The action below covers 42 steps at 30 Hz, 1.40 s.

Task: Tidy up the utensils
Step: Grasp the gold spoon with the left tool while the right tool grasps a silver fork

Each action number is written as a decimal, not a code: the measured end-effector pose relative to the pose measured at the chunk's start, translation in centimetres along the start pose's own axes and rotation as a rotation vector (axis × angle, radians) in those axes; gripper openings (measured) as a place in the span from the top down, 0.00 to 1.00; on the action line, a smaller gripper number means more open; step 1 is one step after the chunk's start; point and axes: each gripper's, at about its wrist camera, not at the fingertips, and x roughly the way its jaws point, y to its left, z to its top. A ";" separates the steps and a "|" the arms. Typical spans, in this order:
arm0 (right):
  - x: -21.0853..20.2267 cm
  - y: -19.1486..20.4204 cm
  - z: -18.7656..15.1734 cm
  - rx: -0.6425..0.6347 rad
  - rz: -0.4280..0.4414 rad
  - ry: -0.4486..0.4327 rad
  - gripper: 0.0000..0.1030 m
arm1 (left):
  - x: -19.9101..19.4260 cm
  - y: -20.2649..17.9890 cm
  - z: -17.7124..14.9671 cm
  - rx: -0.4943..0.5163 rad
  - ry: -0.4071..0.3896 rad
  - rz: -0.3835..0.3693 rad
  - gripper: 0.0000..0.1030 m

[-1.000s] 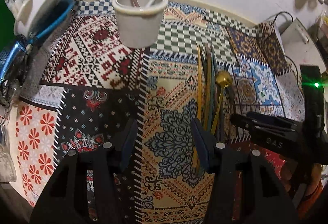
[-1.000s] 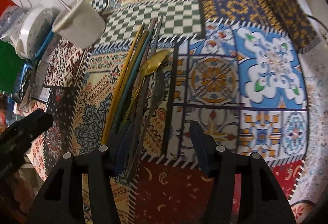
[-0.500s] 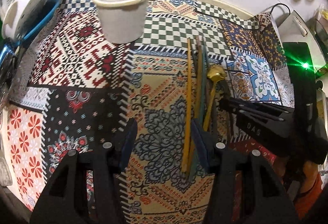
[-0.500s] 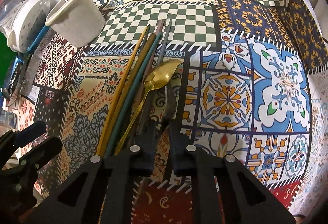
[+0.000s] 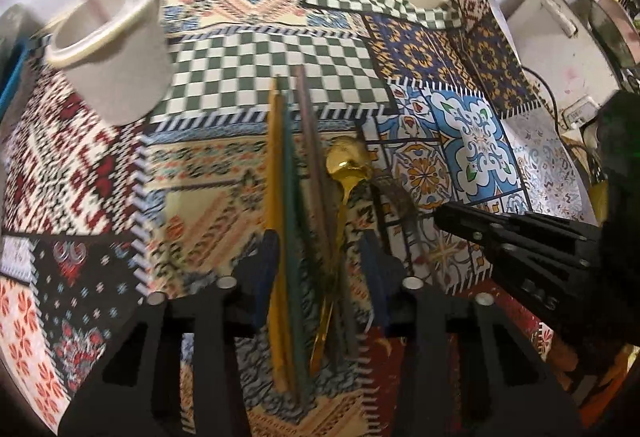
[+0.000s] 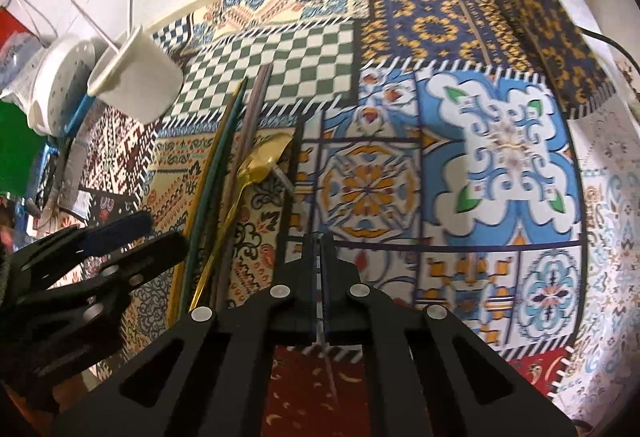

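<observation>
Left gripper [image 5: 320,265], seen from its own wrist camera, has its jaws spread wide on either side of a bundle of utensils lying on the patchwork cloth [image 5: 224,177]: a yellow chopstick [image 5: 275,197], a green one [image 5: 290,197], a brownish one [image 5: 310,141] and a gold spoon [image 5: 347,165]. None of them is pinched. Up at the left stands a white cup [image 5: 120,65] with two sticks already in it. To the right, the right gripper [image 5: 444,215] comes in sideways.

From the right wrist camera, that gripper [image 6: 319,249] is pressed nearly together on a thin silver utensil [image 6: 283,179], which is raised over the cloth just right of the gold spoon [image 6: 266,159]. The bundle lies to its left, and the cup [image 6: 140,85] stands beyond it.
</observation>
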 end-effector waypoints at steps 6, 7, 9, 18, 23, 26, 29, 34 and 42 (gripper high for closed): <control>-0.5 -0.8 0.5 0.008 0.016 -0.011 0.98 | 2.1 -1.8 1.6 0.085 0.028 0.036 0.71; -0.4 -0.8 0.5 0.004 0.027 -0.003 0.98 | 2.4 -1.9 1.8 0.090 0.034 0.038 0.71; -0.4 -0.8 0.5 -0.007 0.040 0.002 0.98 | 3.1 -2.1 2.2 0.104 0.055 0.028 0.76; -0.6 -0.7 0.7 -0.042 0.063 0.013 0.77 | 4.4 -3.1 3.6 0.175 0.060 0.072 0.78; -0.5 -1.1 0.8 -0.042 0.065 0.021 0.76 | 4.7 -3.7 4.1 0.237 0.037 0.102 0.81; -0.2 -1.1 0.7 -0.045 0.066 0.029 0.76 | 5.1 -3.2 4.5 0.217 0.058 0.087 0.97; 0.4 -0.8 0.7 -0.056 0.079 0.046 0.76 | 5.0 -2.4 4.5 0.169 0.059 0.066 0.97; 2.0 0.8 0.9 -0.091 0.095 0.079 0.76 | 3.5 -0.8 3.4 0.089 0.049 0.025 0.97; 3.7 3.6 1.8 -0.194 -0.058 0.064 0.84 | -0.1 1.0 2.3 0.010 -0.021 -0.007 0.97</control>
